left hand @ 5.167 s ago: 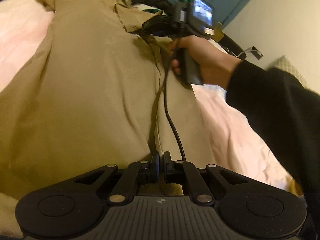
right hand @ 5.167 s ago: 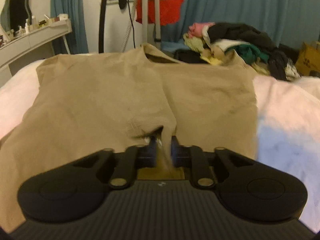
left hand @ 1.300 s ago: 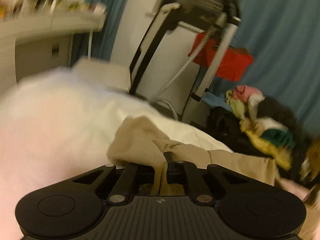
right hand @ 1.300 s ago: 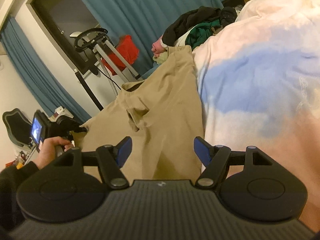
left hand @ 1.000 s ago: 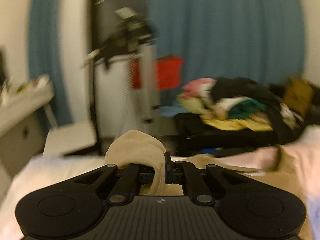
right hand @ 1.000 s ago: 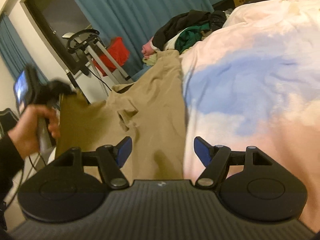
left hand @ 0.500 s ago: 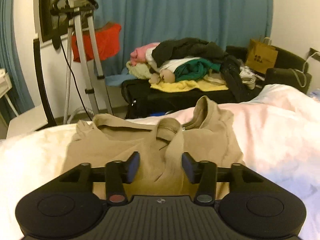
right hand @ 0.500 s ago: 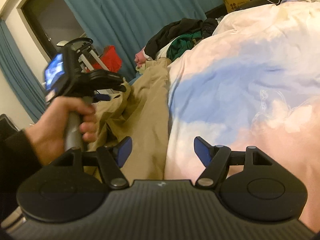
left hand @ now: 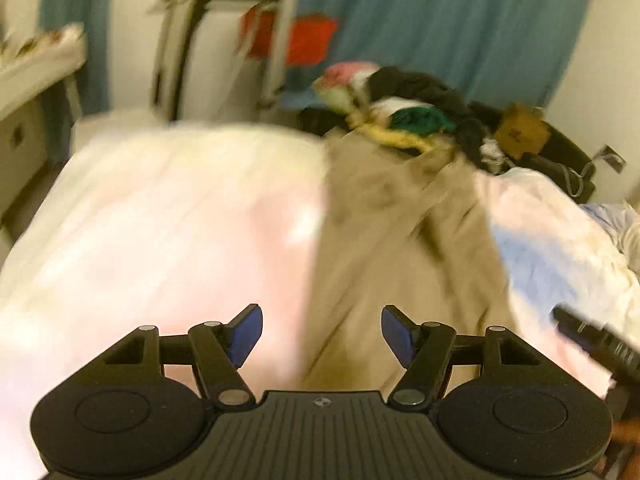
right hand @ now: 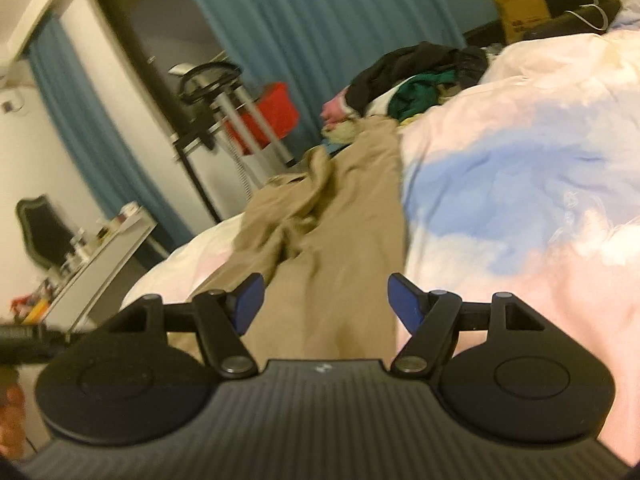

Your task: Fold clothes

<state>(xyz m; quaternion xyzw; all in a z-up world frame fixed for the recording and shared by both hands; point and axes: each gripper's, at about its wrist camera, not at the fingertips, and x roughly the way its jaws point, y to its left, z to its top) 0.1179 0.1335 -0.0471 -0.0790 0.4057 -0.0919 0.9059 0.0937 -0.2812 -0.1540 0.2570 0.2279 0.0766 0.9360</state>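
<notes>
A tan shirt (left hand: 404,248) lies folded into a long narrow strip on the pink and blue bedcover (left hand: 168,220), its collar end toward the far edge of the bed. My left gripper (left hand: 321,332) hovers open over the near end of the strip, with nothing between its blue pads. In the right wrist view the same tan shirt (right hand: 340,240) runs away from me, rumpled along its left side. My right gripper (right hand: 326,300) is open above its near end, holding nothing. The left wrist view is motion-blurred.
A heap of mixed clothes (left hand: 404,108) sits beyond the far edge of the bed. A garment steamer stand with a red item (right hand: 248,120) stands by the blue curtain. A white dresser (right hand: 100,252) lies to the left. A brown box (right hand: 520,16) is at the far right.
My left gripper has let go of the shirt's folded side, opened wide and pulled back toward the near end. The right gripper stays open and has shifted slightly over the strip.
</notes>
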